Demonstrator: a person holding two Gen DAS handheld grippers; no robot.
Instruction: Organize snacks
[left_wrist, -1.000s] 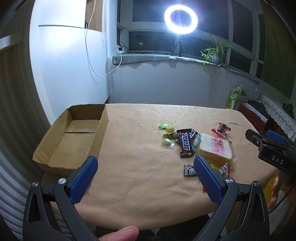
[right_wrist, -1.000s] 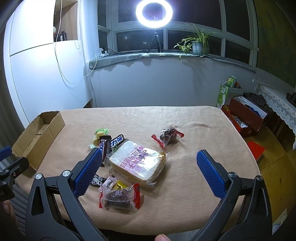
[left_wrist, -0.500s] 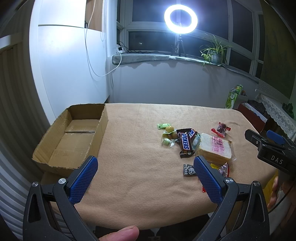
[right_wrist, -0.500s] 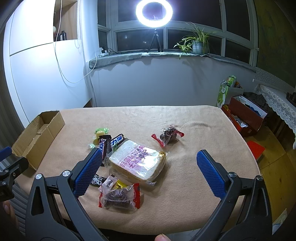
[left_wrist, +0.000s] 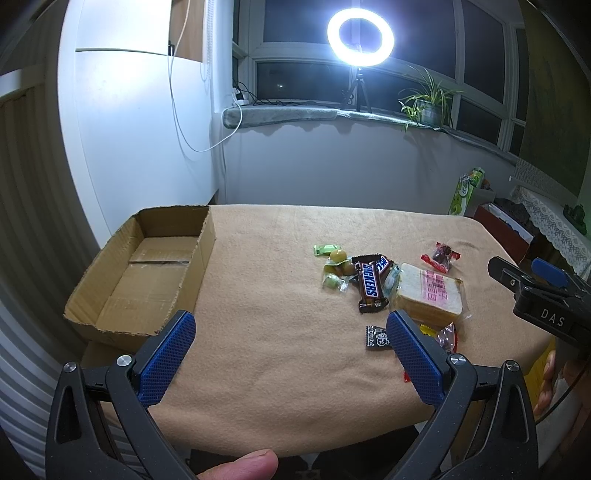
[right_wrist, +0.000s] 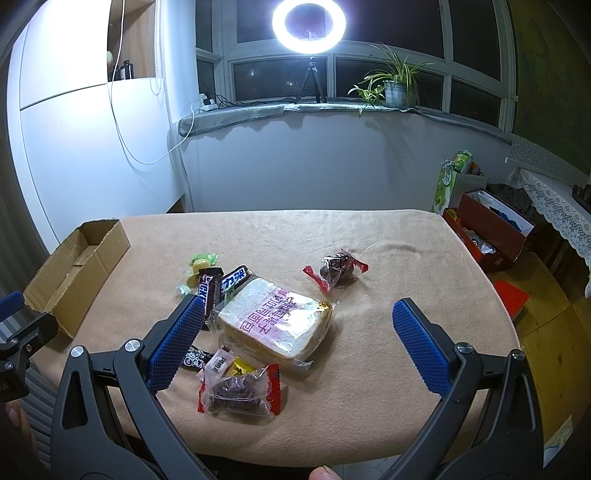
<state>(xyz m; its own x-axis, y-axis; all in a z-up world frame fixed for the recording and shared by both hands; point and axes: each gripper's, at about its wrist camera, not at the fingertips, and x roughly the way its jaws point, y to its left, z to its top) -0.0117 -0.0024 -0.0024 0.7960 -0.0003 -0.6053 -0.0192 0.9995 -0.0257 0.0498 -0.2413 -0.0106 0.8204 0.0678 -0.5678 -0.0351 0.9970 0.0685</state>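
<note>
Snacks lie in a loose pile on the tan tablecloth: a wrapped bread slice (right_wrist: 275, 325) (left_wrist: 430, 293), a Snickers bar (left_wrist: 370, 286) (right_wrist: 209, 291), green and yellow candies (left_wrist: 334, 264), a red-ended dark sweet (right_wrist: 335, 271) (left_wrist: 441, 254), and a red packet of dark pieces (right_wrist: 240, 393). An open, empty cardboard box (left_wrist: 142, 273) (right_wrist: 70, 275) sits at the table's left. My left gripper (left_wrist: 291, 354) is open above the near edge, between box and pile. My right gripper (right_wrist: 299, 339) is open, above the near side of the bread.
The table (right_wrist: 388, 236) is wide and covered in cloth. A red box (right_wrist: 491, 229) and a green carton (right_wrist: 448, 184) stand on the floor to the right. A ring light (right_wrist: 309, 27) and a plant (right_wrist: 393, 83) are on the windowsill.
</note>
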